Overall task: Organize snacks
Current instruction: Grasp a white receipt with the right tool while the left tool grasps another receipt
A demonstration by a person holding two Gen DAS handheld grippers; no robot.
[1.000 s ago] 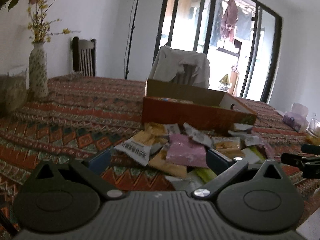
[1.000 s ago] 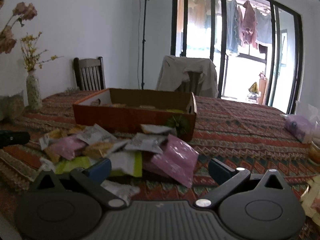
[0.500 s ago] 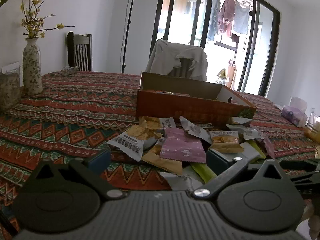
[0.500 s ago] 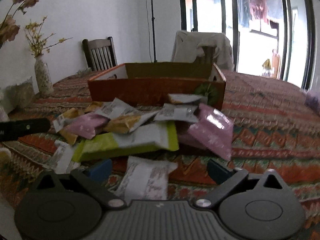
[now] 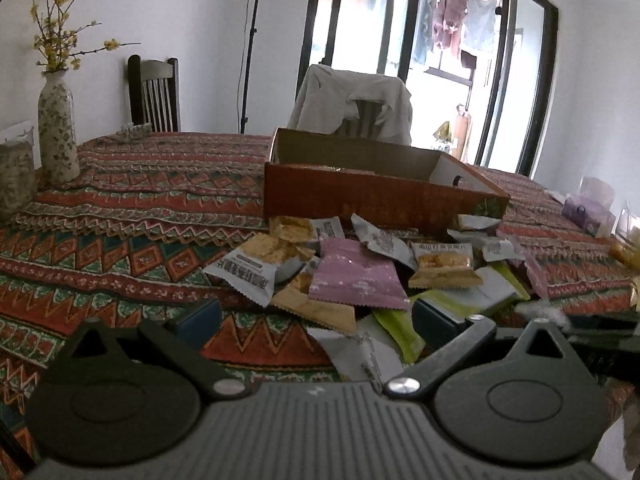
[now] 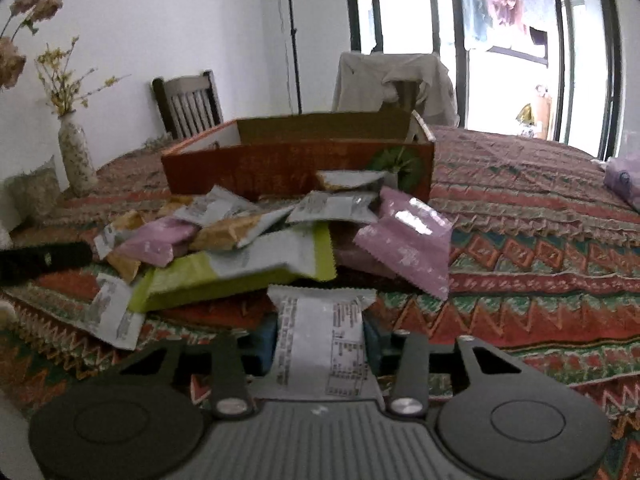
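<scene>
A pile of snack packets lies on the patterned tablecloth in front of an open orange cardboard box [image 5: 380, 196] [image 6: 280, 164]. The pile includes pink packets [image 5: 356, 280] [image 6: 408, 248] and a long green-and-white packet [image 6: 240, 268]. My right gripper [image 6: 320, 336] is closing its jaws on a white printed snack packet [image 6: 324, 344] at the near edge of the pile, its blue pads [image 6: 266, 340] against the packet's sides. My left gripper [image 5: 316, 320] stands open at the pile's near left edge, with nothing between its fingers.
A flowered vase [image 5: 56, 136] stands at the table's far left. A dark wooden chair [image 5: 154, 92] and a chair draped with a pale garment [image 5: 356, 104] stand behind the table. A purple bag [image 5: 584, 212] lies at the right edge.
The right gripper's jaws went from wide open to closed against the white packet, and it came nearer to the pile. The left gripper stayed open and hardly moved.
</scene>
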